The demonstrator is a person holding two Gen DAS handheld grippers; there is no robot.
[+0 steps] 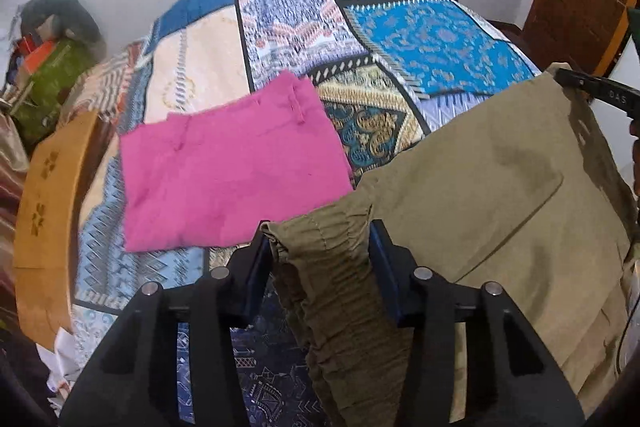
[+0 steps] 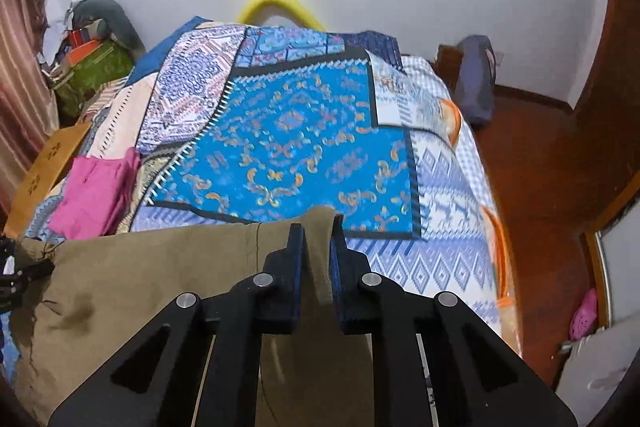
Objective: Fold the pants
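Your left gripper (image 1: 320, 251) and right gripper (image 2: 318, 247) each pinch the khaki pants (image 1: 500, 187), lifted, unfolded; pink pants (image 1: 228, 171) at frame left lie folded.

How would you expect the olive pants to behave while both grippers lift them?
The olive pants probably sag: the cloth droops between the left gripper and right gripper. The gathered waistband likely bunches. The fabric looks fairly thick, so it is unlikely to slip.

The left gripper (image 1: 320, 247) is showing matte black angular arms with triangular cut-outs, four round silver pin heads and dark blue ribbed pads on its fingers (image 1: 384, 267). The right gripper (image 2: 318, 247) is wearing the same black frame, silver pins and blue-edged fingers (image 2: 294, 263).
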